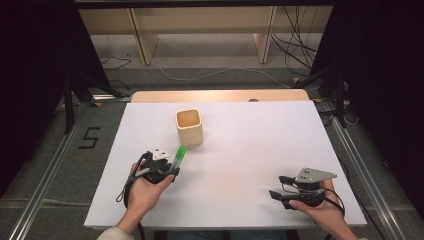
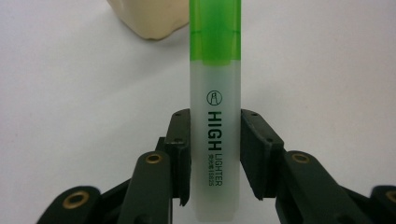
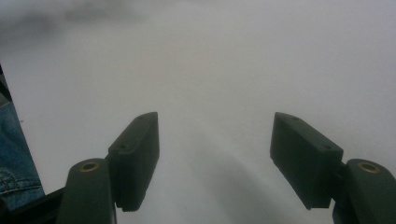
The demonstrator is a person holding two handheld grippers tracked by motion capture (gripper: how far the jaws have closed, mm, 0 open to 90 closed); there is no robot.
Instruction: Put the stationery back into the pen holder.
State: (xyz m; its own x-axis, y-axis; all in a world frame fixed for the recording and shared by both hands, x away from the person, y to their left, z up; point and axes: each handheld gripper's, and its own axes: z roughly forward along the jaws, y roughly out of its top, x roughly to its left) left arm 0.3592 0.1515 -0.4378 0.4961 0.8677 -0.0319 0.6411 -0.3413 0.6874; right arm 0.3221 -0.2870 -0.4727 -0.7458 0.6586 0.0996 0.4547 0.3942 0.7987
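high view: left gripper (image 1: 172, 167) near the front left of the flat white tabletop (image 1: 240, 150), clamped on a translucent plastic highlighter with a bright green cap (image 1: 179, 156), cap end angled up and away toward a pale wooden square-mouthed cup (image 1: 189, 127) standing just beyond, apart from the pen. right gripper (image 1: 281, 187) held low over the front right of the board, well apart from pen and cup, jaws spread with nothing between them.

left gripper view: highlighter (image 2: 215, 121) upright between the two black jaws, both pads pressed against its frosted barrel at the printed "high lighter" lettering, green cap toward the top of the frame. base of the wooden cup (image 2: 149, 18) behind the pen, slightly left, on the white tabletop (image 2: 70, 93).

right gripper view: black jaws wide apart, bare white tabletop (image 3: 215, 84) between them. strip of blue denim (image 3: 16, 154) at the left edge.
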